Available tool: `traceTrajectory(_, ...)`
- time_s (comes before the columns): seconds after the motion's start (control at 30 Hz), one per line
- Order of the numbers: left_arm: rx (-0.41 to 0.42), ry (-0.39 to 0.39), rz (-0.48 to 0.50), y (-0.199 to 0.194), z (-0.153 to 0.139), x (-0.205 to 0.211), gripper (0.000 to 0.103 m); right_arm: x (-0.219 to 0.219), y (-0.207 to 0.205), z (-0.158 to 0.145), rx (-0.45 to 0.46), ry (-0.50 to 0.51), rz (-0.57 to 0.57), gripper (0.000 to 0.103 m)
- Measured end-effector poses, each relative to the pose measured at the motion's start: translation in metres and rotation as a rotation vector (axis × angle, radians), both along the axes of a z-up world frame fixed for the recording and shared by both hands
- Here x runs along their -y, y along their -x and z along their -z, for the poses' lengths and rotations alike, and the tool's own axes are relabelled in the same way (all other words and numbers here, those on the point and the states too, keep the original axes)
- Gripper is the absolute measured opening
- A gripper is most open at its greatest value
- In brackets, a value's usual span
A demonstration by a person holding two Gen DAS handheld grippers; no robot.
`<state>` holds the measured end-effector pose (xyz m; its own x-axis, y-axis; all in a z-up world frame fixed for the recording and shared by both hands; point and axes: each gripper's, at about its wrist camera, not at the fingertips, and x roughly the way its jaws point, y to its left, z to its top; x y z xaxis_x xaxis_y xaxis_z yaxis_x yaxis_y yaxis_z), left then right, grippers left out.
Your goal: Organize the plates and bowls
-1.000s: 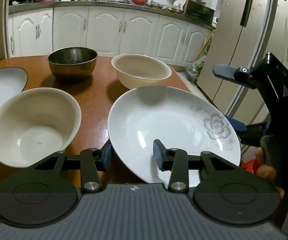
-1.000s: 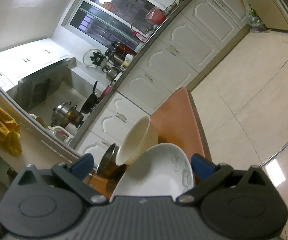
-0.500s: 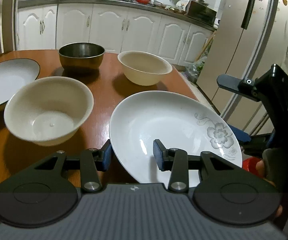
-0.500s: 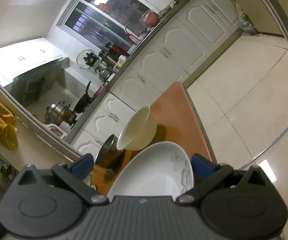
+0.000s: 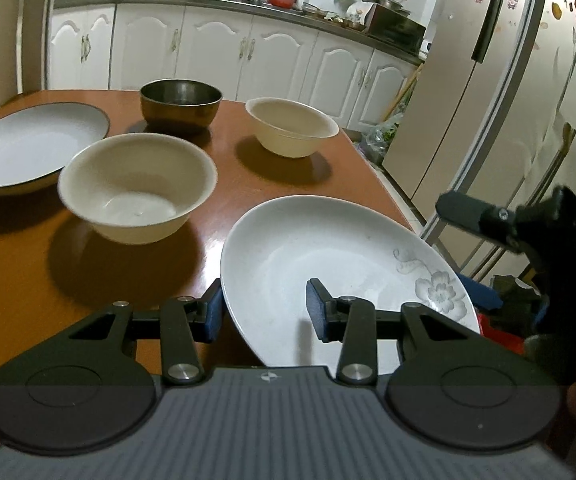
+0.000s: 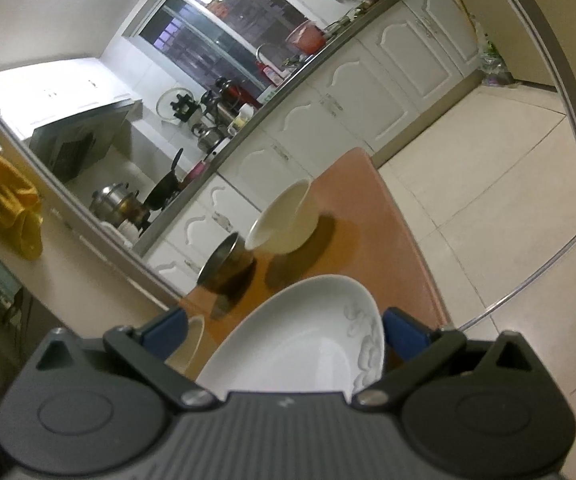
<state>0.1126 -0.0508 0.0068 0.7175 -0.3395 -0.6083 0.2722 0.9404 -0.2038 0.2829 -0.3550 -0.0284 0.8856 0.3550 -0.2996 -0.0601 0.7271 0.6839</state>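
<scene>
a: where was the flowered plate (image 5: 327, 264)?
b: tilted up at the table's (image 5: 16, 264) right edge, near the closer cream bowl (image 5: 136, 188).
a: and the left gripper (image 5: 263, 310)?
b: its fingers straddled the plate's near rim; i couldn't tell if they pinched it.
a: the right gripper (image 6: 284, 330)?
b: spread wide around the plate's far side, pads clear of it.

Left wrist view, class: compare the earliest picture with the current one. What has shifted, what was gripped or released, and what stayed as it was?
The floral plate was carried back from the bowls: the near cream bowl, the steel bowl and the far cream bowl now look farther off. Nothing was gripped or released. The left gripper stays clamped on the plate's rim, and the right gripper stays open around its other edge.
</scene>
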Motion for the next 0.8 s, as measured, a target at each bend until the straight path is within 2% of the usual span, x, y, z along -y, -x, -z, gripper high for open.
traceTrajectory(0.3, -0.004, 0.036, -0.026, 0.008, -0.003, -0.020, 0.047, -0.025, 0.019, -0.005, 0.004, 0.026, -0.030, 0.103)
traceTrajectory(0.8, 0.029, 0.090, -0.117, 0.019, -0.018, -0.069, 0.047, -0.078, 0.024, -0.026, 0.030, -0.001, -0.106, 0.103)
